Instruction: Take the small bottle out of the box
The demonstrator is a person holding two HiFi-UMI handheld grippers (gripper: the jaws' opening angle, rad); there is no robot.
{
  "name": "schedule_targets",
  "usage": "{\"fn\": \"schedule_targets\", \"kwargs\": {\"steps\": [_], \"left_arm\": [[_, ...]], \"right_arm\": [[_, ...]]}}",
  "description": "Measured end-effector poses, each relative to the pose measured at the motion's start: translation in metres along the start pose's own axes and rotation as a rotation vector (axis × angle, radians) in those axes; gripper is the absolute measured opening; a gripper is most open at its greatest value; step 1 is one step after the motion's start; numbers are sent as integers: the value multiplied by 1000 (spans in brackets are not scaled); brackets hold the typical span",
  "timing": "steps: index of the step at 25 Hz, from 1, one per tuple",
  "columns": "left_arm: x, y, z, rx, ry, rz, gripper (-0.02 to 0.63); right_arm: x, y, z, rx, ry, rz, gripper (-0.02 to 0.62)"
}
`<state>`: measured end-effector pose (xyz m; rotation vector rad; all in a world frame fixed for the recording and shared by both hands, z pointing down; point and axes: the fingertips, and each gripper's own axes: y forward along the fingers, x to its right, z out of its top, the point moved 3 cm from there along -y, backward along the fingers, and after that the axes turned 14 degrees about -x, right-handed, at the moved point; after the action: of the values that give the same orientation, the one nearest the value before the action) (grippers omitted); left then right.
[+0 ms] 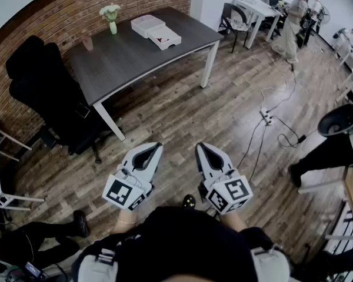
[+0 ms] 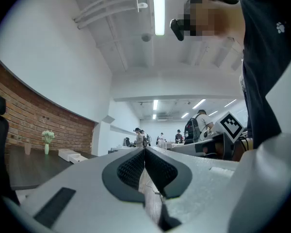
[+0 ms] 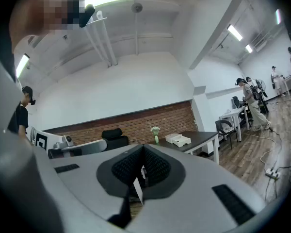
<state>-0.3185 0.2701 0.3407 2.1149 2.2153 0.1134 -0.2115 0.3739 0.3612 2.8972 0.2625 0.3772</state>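
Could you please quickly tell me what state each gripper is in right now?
Left gripper: closed, holding nothing.
Right gripper: closed, holding nothing.

No words or numbers can be read. The cubes on the left gripper [image 1: 156, 147] and right gripper [image 1: 199, 147] show only black-and-white square patterns. The white box [image 1: 156, 32] on the far table [image 1: 129, 57] bears a red mark, too small to read.
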Motion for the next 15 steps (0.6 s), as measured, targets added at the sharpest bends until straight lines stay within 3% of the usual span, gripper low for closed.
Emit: {"fn": "schedule_targets", "kwargs": {"steps": [15], "left_arm": [[10,18,0,-21,5,9,2]], "right_arm": [[20,-7,0,0,17,24,0]]}}
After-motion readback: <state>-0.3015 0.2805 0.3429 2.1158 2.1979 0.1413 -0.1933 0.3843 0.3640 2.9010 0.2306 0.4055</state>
